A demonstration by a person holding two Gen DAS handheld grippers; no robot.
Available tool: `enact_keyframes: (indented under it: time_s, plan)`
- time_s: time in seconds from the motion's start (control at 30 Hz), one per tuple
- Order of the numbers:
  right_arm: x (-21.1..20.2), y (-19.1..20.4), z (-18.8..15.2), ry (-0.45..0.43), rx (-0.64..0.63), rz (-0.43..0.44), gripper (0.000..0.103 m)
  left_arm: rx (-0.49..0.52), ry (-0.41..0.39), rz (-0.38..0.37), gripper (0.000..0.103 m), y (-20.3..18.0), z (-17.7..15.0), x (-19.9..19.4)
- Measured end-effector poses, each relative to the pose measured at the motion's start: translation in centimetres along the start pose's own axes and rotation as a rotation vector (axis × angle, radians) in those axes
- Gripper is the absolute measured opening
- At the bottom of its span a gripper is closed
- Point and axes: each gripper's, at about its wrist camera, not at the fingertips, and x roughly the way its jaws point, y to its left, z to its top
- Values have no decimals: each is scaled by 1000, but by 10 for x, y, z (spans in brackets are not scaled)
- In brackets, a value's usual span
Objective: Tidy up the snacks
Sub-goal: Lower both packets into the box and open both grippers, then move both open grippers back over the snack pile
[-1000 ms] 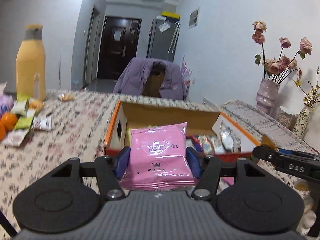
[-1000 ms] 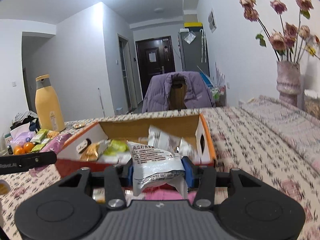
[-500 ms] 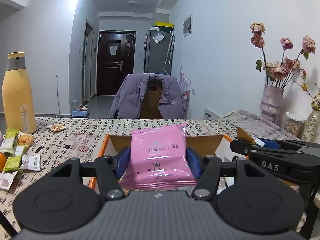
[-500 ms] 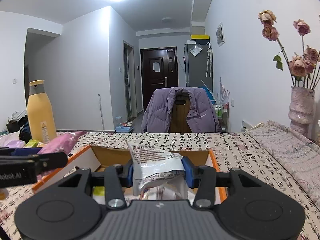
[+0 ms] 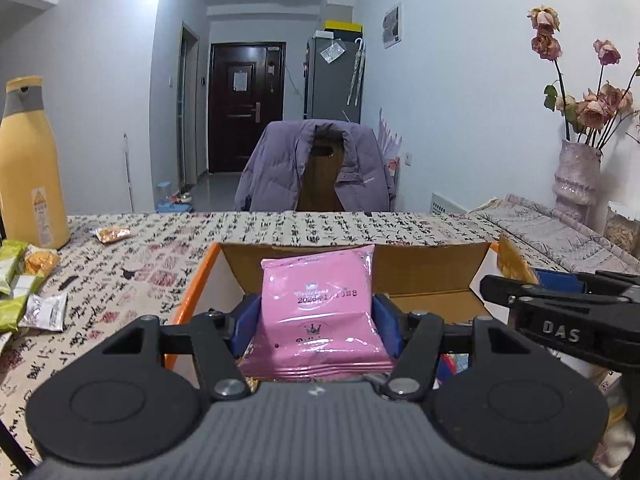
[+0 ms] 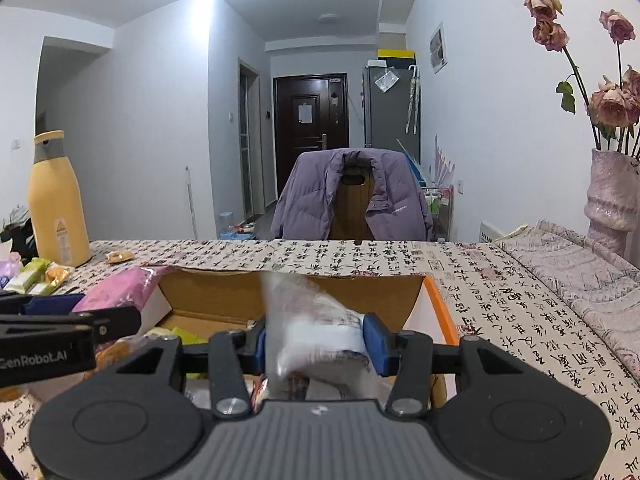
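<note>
My left gripper (image 5: pixel 316 326) is shut on a pink snack packet (image 5: pixel 318 312), held upright over the open cardboard box (image 5: pixel 432 270) with orange edges. My right gripper (image 6: pixel 318 344) is shut on a white, printed snack packet (image 6: pixel 316 330), blurred in this view, over the same box (image 6: pixel 216 294). Each gripper shows in the other's view: the right one (image 5: pixel 560 320) at the right edge, the left one (image 6: pixel 60 336) at the left with the pink packet (image 6: pixel 120 290). Several snacks lie inside the box, mostly hidden by the grippers.
A yellow bottle (image 5: pixel 28 164) stands at the table's far left beside several loose snack packets (image 5: pixel 24 280). A small orange packet (image 5: pixel 114 235) lies farther back. A vase of dried roses (image 6: pixel 612 196) stands at the right. A chair with a purple jacket (image 5: pixel 316 172) is behind the table.
Both grippers have moved forward over the box with their packets still held. The box interior now sits under the fingers. The white packet has become blurred.
</note>
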Motion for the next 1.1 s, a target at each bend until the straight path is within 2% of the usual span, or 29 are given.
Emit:
enact_keyframes:
  time_s: [0.03,0.07,0.1,0.13,0.17,0.2,0.33,0.67,0.87,1.1]
  plan:
    - [-2,0,0,-4,-5,-1,48,-9,-1,-1,63,3,-1,0]
    - [-4,0,-1,-6,-9,-4,57,-18,-7,0,64,6,-2,-1]
    - [-4,1,-1,-8,-12,-8,73,-27,-13,-3,70,9,-2,-2]
    - [-5,2,-1,-13,-14,-14,81,-41,-22,-7,80,12,-2,-4]
    - [-8,2,-2,-22,-14,-20,95,-54,-33,-5,86,14,-2,-6]
    - [-10,2,-2,-33,-12,-24,103,-66,-48,5,101,16,-2,-9]
    - [-12,-2,-1,-42,4,-31,103,-78,-83,26,103,18,-2,-16]
    - [-14,-7,6,-45,11,-44,103,-80,-93,43,103,12,8,-21]
    - [-33,-4,21,-38,7,-66,103,-84,-123,26,103,8,22,-44]
    - [-61,-4,19,-25,5,-61,103,-80,-93,8,103,12,14,-67]
